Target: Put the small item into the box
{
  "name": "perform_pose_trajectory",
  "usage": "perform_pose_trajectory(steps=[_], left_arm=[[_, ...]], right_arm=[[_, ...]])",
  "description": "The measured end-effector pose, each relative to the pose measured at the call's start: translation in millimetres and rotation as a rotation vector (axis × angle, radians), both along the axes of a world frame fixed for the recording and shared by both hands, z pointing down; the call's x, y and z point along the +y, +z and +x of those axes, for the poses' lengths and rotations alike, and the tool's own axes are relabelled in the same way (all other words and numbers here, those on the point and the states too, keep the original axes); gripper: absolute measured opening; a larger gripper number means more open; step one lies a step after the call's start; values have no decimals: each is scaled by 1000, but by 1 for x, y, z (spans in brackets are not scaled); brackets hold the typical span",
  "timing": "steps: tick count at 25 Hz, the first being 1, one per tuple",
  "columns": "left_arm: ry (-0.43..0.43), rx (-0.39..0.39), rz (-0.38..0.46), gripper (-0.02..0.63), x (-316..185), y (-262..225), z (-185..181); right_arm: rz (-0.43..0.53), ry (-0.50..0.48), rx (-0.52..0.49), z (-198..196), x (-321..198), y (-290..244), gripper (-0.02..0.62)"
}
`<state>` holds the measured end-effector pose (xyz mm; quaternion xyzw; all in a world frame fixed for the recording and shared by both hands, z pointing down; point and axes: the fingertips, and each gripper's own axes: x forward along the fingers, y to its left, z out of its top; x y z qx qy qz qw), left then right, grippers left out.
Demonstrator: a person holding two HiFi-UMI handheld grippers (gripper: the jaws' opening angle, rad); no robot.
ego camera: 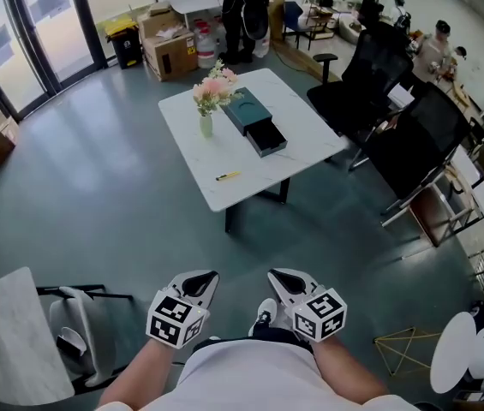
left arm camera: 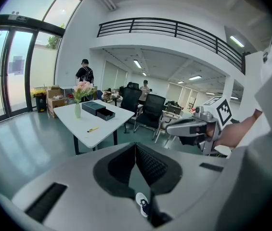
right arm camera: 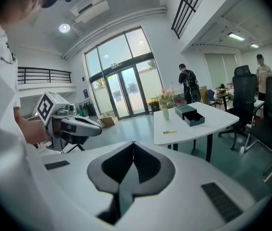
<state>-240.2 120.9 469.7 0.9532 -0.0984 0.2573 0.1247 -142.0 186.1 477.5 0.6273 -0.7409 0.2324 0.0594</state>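
One white table (ego camera: pixel 306 131) stood well ahead of the left gripper (ego camera: pixel 205 281) and right gripper (ego camera: pixel 283 279). On it lay a small yellow item (ego camera: pixel 228 176) nearest them, with a dark box (ego camera: pixel 253 120) and a flower vase (ego camera: pixel 206 125) beyond it.

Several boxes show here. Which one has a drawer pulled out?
The dark teal box on the white table, beside the flower vase: its drawer is slid out. The others are brown cardboard boxes on the floor near the glass doors.

Open-plan office. Black swivel chairs (ego camera: pixel 379 71), a white table (ego camera: pixel 200 155), glass entrance doors (ego camera: pixel 36 32), cardboard boxes (ego camera: pixel 169 54) and a mezzanine railing (left arm camera: pixel 174 29) show it. Far desks (ego camera: pixel 323 15), probably workstations, look blurry.
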Motion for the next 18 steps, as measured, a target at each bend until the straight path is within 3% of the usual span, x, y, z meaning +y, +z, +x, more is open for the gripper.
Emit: perform_pose_trajectory(steps=[8, 18], left_arm=[[31, 6, 33, 17, -8, -9, 100], [84, -3, 31, 17, 6, -3, 198]], right_arm=[[32, 15, 8, 92, -11, -7, 15], [-18, 70, -11, 184, 14, 13, 15]])
